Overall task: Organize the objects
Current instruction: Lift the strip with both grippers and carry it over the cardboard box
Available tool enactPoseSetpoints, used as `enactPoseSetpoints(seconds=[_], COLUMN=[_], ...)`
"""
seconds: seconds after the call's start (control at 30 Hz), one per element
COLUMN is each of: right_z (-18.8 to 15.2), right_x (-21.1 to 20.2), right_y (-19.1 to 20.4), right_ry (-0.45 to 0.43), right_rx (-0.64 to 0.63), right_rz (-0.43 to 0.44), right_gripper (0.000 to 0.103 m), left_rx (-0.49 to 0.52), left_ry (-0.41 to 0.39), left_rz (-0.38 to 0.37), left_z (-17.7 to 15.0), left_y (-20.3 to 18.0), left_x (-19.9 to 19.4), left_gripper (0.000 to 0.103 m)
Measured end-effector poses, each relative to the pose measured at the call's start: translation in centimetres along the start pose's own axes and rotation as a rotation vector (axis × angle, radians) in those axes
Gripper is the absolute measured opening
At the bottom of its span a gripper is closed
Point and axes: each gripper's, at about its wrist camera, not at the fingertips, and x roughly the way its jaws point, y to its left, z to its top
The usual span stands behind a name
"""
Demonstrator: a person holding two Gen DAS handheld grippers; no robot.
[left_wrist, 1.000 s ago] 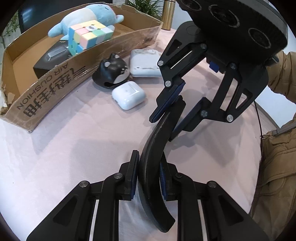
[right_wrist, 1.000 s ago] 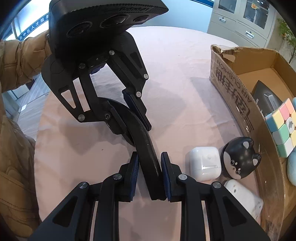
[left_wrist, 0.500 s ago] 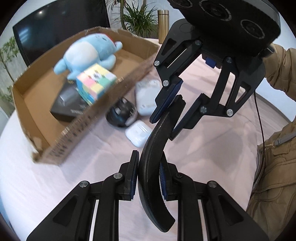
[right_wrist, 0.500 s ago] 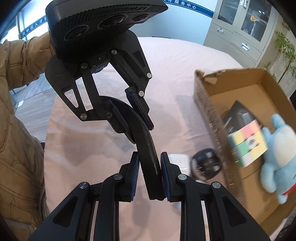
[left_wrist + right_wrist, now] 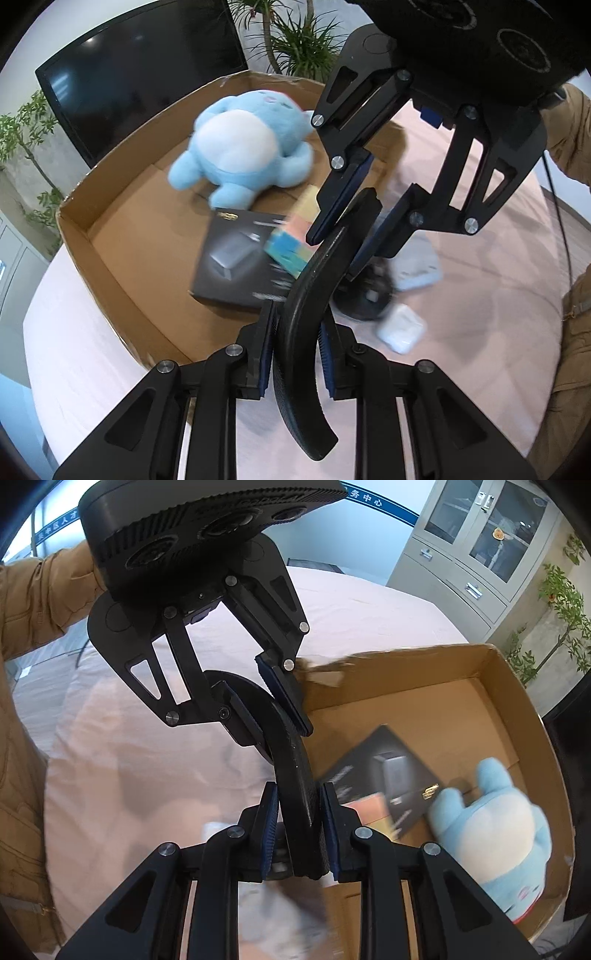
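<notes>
Pink cloth (image 5: 480, 295) covers the table beneath you, and an open brown cardboard box (image 5: 122, 236) on it holds a blue plush toy (image 5: 240, 147), a flat black carton (image 5: 229, 266) and a pastel puzzle cube (image 5: 291, 247). Your left gripper (image 5: 295, 354) and right gripper (image 5: 297, 829) each pinch one end of the curved black plastic band (image 5: 306, 295), held above the box's edge. Blurred white cases (image 5: 400, 328) lie just outside the box.
</notes>
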Motion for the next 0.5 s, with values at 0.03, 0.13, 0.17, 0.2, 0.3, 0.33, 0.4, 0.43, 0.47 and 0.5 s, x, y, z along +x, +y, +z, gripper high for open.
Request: enactPoseSetpoints(seconds=[0.03, 0.13, 0.17, 0.2, 0.3, 0.33, 0.4, 0.43, 0.47, 0.5], right_z=[0.1, 0.2, 0.3, 0.5, 0.8, 0.9, 1.1, 1.2, 1.4, 1.6], right_x=[0.3, 1.1, 1.2, 1.4, 1.8, 2.1, 2.4, 2.4, 2.5, 2.6], right_y=[-0.7, -2.8, -3.4, -4.0, -5.2, -5.5, -6.2, -6.6, -6.9, -7.2], right_ry=[0.004, 0.005, 0.002, -0.002, 0.012, 0.020, 0.035, 0.041, 0.046, 0.054], right_rx=[-0.001, 0.002, 0.003, 0.005, -0.003, -0.004, -0.009, -0.012, -0.017, -0.019], right_rz=[-0.003, 0.003, 0.006, 0.004, -0.015, -0.016, -0.019, -0.024, -0.036, -0.043], right_gripper=[0.020, 0.020, 0.020, 0.020, 0.020, 0.020, 0.020, 0.020, 0.020, 0.020], left_rx=[-0.002, -0.005, -0.010, -0.019, -0.032, -0.031, -0.032, -0.038, -0.049, -0.056], left_ry=[0.003, 0.010, 0.010, 0.008, 0.003, 0.004, 0.003, -0.002, -0.008, -0.008], left_rz=[0.000, 0.000, -0.005, -0.008, -0.011, -0.012, -0.013, -0.014, -0.015, -0.015], left_z=[0.3, 0.9, 1.1, 1.3, 1.6, 1.6, 1.8, 1.8, 1.9, 2.0], left_y=[0.7, 2.6, 3.3, 4.1, 5.3, 5.7, 6.4, 6.8, 7.4, 7.9], left_x=[0.4, 1.8, 2.3, 2.8, 3.4, 3.6, 4.0, 4.0, 4.2, 4.5], left_gripper=[0.020, 0.022, 0.022, 0.023, 0.023, 0.023, 0.023, 0.023, 0.023, 0.023])
